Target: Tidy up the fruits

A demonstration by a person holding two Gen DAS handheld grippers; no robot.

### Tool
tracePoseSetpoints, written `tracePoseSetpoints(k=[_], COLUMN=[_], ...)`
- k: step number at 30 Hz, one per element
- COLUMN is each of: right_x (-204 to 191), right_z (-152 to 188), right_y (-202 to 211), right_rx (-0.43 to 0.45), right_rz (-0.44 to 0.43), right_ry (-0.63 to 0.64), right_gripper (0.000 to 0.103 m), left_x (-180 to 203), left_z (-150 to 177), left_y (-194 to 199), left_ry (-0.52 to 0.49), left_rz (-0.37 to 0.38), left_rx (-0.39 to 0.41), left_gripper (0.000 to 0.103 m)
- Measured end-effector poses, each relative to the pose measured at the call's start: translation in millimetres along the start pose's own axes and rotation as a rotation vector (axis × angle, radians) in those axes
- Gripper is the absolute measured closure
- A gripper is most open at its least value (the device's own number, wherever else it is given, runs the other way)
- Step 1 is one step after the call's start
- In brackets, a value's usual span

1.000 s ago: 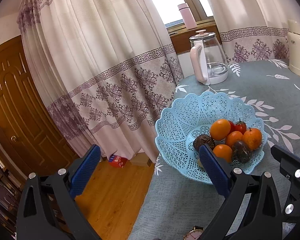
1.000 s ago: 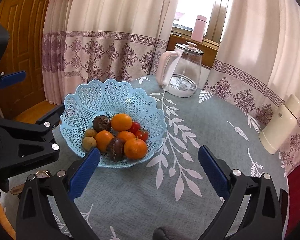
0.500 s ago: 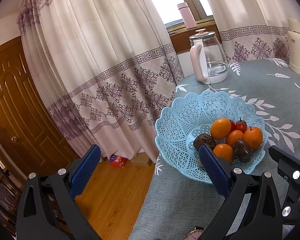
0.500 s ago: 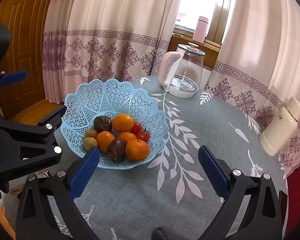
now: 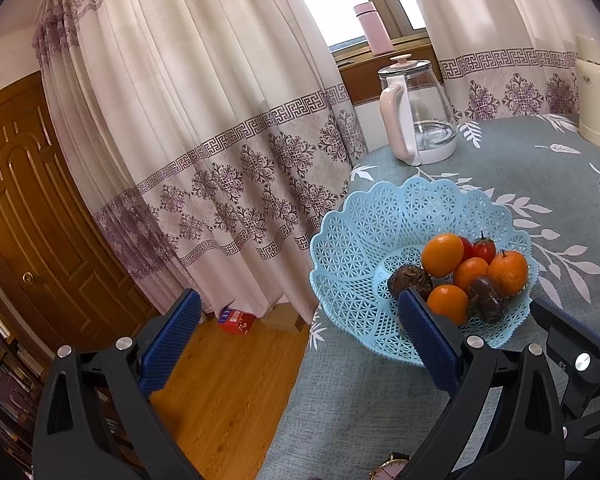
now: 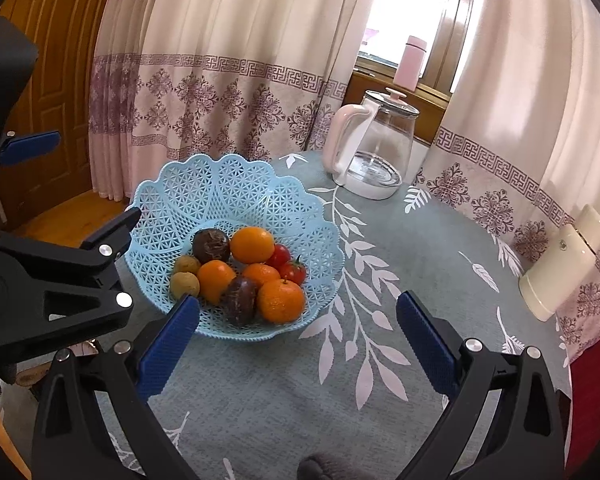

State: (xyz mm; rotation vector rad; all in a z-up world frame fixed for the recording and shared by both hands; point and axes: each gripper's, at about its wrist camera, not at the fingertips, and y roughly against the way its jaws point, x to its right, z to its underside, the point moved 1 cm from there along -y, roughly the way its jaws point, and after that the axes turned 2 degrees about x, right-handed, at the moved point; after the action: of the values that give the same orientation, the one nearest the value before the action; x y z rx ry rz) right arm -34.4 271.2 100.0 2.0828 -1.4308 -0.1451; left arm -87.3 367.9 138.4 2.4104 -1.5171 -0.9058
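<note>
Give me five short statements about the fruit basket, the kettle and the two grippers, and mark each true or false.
1. The blue basket holds four oranges. True.
2. The right gripper is shut on an orange. False: its jaws stand wide apart, holding nothing.
3. The glass kettle stands inside the basket. False: it stands on the tablecloth behind the basket.
4. The left gripper is open and empty. True.
5. All fruit lies loose on the tablecloth. False: every fruit in view is in the basket.
</note>
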Motion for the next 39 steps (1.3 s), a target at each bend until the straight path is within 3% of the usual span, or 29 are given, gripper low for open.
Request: tracePoseSetpoints(k=[19,25,39], right_x=[-1.8,-5.9,11.5], right_z=[2.2,6.8,13.1], right_y=[-4.4,-10.3,-12.1], right_rx=[-0.010,-0.031,-0.044], right_rz=[-0.023,-0.071,-0.038], right_ry=[-0.005,0.004,-0.045], right_gripper=[0.005,0.005,0.005], left_x=[1.1,1.5,8.9], left_z=[3.4,2.3,-0.3], left_y=[-1.0,-1.6,0.9], left_ry=[-0.008,-0.008,-0.026], left_rz=[0.002,0.002,0.008], left_rx=[-0.002,-0.004,0.001], left_gripper=[0.003,0.003,0.003])
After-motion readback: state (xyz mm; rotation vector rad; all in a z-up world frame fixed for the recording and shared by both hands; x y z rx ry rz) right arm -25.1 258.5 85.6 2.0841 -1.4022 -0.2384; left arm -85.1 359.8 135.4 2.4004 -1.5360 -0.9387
